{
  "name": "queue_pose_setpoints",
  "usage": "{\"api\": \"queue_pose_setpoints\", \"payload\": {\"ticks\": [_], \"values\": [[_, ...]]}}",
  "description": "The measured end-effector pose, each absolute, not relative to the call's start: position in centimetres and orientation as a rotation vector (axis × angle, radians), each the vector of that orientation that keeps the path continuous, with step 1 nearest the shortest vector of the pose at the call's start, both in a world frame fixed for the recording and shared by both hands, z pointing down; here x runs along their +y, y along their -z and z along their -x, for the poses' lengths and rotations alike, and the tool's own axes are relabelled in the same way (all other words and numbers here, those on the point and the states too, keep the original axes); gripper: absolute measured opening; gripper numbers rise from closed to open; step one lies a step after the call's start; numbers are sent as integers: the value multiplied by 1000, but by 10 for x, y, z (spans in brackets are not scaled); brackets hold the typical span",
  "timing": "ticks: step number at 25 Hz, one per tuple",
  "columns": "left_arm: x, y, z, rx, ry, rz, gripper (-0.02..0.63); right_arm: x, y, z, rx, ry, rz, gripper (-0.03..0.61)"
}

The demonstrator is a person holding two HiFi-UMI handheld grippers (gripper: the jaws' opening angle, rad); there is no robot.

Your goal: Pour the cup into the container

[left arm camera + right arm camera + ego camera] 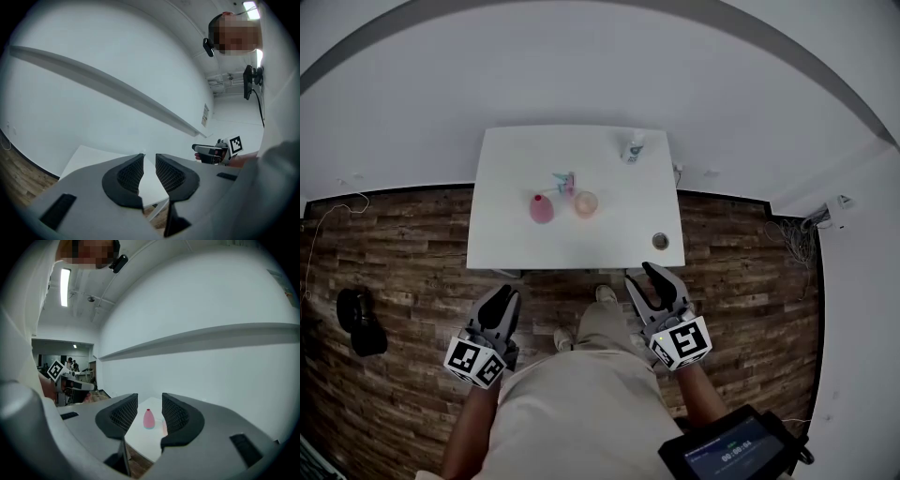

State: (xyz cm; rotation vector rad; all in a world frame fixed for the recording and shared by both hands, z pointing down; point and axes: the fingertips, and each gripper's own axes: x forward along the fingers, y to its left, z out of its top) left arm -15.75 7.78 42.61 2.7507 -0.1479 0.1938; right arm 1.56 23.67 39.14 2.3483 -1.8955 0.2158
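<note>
Table [511, 246]: white, standing on the wood-plank floor.
Mid-table: pink container [542, 208] on the left, peach cup [586, 202] just right of it, not touching.
Grippers: left gripper [506, 293] and right gripper [640, 275] both hover over the floor, short of the near edge.

The table [517, 246] top is smooth, matt white. The floor [394, 272] looks like rough-grained wood planks. The left gripper [149, 159] and right gripper [150, 401] are matt grey plastic with ribbed black pads [123, 414]. The cup [586, 202] looks like translucent plastic.
</note>
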Motion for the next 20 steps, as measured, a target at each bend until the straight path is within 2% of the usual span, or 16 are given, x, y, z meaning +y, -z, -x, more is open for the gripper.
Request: {"api": "queue_pose_setpoints", "payload": {"ticks": [7, 20], "values": [[58, -435, 131, -280, -213, -2742, 74, 195, -407, -55, -1983, -249, -2217, 143], [34, -449, 61, -490, -279, -2687, 74, 125, -460, -129, -2139, -286, -1838, 243]]}}
